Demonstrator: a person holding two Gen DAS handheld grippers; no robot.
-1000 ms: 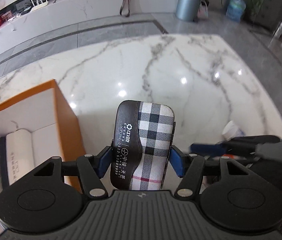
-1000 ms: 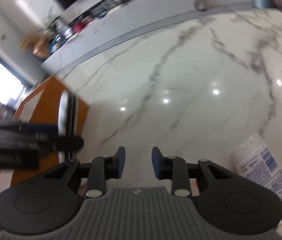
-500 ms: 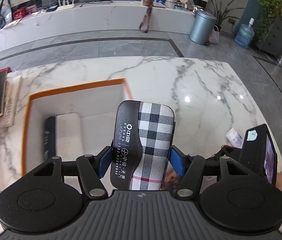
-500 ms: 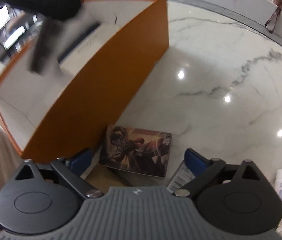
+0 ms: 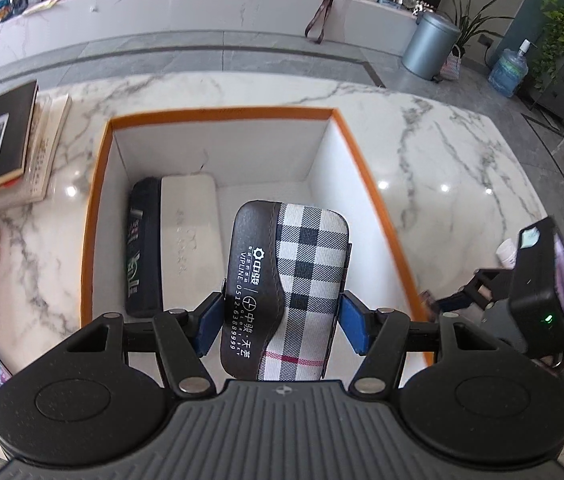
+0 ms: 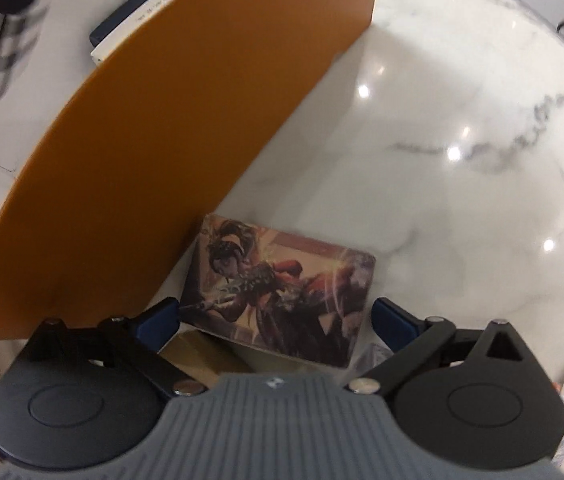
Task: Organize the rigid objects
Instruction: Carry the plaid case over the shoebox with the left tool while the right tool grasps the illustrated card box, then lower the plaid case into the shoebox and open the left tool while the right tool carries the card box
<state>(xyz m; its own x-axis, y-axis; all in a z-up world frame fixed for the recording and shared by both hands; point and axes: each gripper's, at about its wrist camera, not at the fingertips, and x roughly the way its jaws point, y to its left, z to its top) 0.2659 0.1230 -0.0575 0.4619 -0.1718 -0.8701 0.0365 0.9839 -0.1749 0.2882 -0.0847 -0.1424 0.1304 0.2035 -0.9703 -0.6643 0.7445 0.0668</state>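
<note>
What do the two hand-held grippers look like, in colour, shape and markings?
Both look alike. The left hand-held gripper and the right hand-held gripper each have blue finger pads, black linkage arms with silver pivot pins, two round black discs, and a ribbed grey body bearing a small round emblem.

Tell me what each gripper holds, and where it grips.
The left gripper clamps the plaid case by its long sides, near its lower end. The right gripper is open around the illustrated card box, holding nothing.
</note>
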